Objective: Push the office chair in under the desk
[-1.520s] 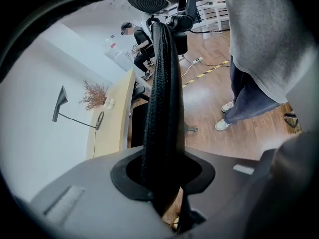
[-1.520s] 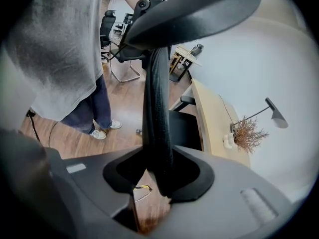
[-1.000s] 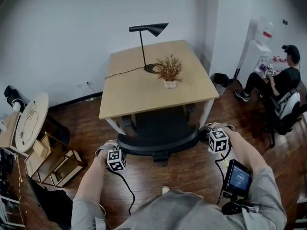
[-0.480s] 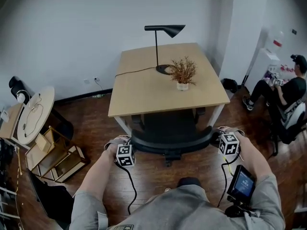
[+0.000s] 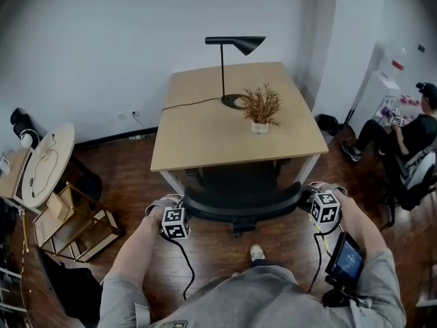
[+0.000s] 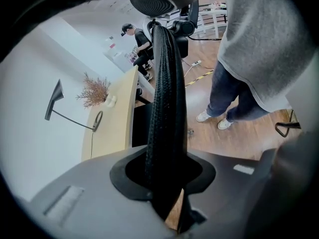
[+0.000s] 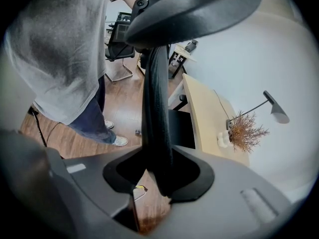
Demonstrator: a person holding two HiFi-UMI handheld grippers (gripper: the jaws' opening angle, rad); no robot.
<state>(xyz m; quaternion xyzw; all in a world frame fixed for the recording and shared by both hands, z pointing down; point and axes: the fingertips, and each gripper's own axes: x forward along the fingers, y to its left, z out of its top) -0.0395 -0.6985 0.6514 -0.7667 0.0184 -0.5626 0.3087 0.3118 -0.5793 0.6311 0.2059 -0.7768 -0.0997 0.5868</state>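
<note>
Black office chair [image 5: 240, 195] rim sits between jaws in gripper views only.

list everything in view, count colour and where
desk: one, light wood, near the far wall
desk lamp: one, black, on the desk
dried plant: one, brown, white pot, beside the lamp base
office chair: one, black, at the desk's near edge
round table: one, pale wood, left
wooden rack: one, light wood, on the floor at left
seated person: one, dark clothes, far right
left gripper: one, grey, shut on the chair backrest's left edge
right gripper: one, grey, shut on its right edge
</note>
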